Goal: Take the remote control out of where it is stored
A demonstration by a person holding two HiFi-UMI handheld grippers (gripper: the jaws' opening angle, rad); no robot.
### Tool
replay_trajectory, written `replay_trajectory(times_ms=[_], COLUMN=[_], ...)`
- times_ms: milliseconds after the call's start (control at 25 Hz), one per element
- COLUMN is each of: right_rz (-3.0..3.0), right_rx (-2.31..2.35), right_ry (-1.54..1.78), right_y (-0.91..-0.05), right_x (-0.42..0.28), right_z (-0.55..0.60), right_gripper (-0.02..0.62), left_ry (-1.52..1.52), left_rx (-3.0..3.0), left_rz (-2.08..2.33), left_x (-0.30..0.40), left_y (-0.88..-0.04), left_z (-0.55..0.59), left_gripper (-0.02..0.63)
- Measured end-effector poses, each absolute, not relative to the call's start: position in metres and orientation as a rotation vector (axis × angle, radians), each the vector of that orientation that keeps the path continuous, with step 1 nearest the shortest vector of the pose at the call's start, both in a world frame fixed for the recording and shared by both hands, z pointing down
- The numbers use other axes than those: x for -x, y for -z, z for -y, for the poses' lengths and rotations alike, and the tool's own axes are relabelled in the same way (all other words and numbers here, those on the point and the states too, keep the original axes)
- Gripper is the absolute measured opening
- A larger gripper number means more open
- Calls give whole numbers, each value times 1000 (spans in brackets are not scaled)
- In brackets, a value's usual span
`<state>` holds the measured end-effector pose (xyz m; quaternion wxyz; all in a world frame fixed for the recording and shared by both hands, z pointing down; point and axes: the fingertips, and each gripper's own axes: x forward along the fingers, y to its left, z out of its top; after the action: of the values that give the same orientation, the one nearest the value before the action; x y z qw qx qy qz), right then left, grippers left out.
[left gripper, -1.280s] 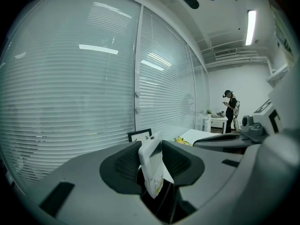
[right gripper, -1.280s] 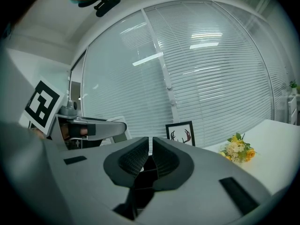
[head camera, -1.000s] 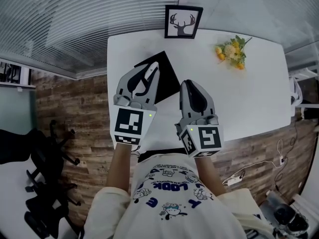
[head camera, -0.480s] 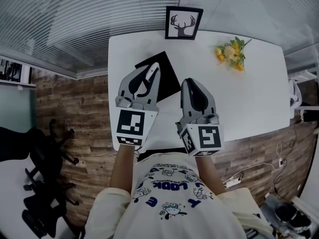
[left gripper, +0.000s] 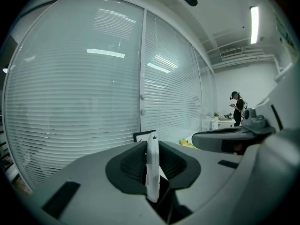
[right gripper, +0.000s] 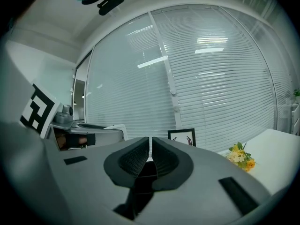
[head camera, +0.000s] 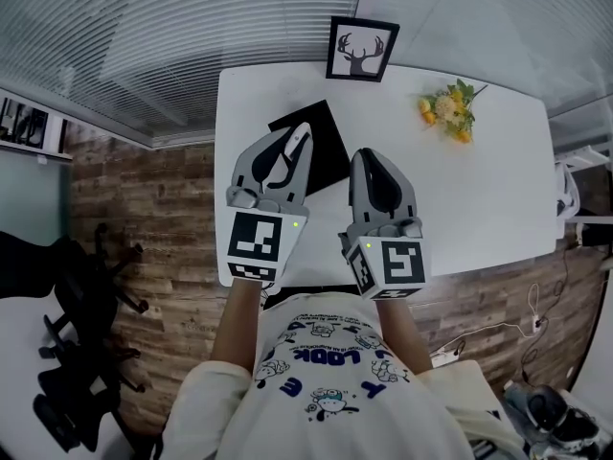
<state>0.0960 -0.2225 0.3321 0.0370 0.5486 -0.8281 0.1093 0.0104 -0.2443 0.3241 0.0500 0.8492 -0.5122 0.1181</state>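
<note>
Two claws hang over the white counter point(head camera: 498, 180): the left claw point(left gripper: 151, 144) is clenched on the one white remote control point(left gripper: 152, 177), held edge-on clear of the counter, and the right claw point(right gripper: 150, 146) is closed on nothing. One black case point(head camera: 324, 140), one framed picture point(head camera: 362, 50) and one bunch of yellow flowers point(head camera: 447, 108) sit on the counter.

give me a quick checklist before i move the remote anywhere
1. Remote control clamped in left gripper: ok.
2. Remote upright between the pads: ok.
3. Remote fully clear of the black square item: cannot tell.
4. Right gripper shut and empty: ok.
5. Bare white table to set it down: ok.
6. Deer picture and yellow flowers at the far edge, out of the way: ok.
</note>
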Motion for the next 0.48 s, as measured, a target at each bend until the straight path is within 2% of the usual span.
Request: replay_trajectory(times_ms=[480], right_rz=[2532], right_rx=[-1702], right_ry=[-317], right_y=[-328], right_x=[-96], right_z=[224], right_gripper=[41], left_ry=[-343], left_rx=[-2598], left_rz=[1560], left_x=[-7], left_y=[-318], left_z=[243], left_gripper=[75])
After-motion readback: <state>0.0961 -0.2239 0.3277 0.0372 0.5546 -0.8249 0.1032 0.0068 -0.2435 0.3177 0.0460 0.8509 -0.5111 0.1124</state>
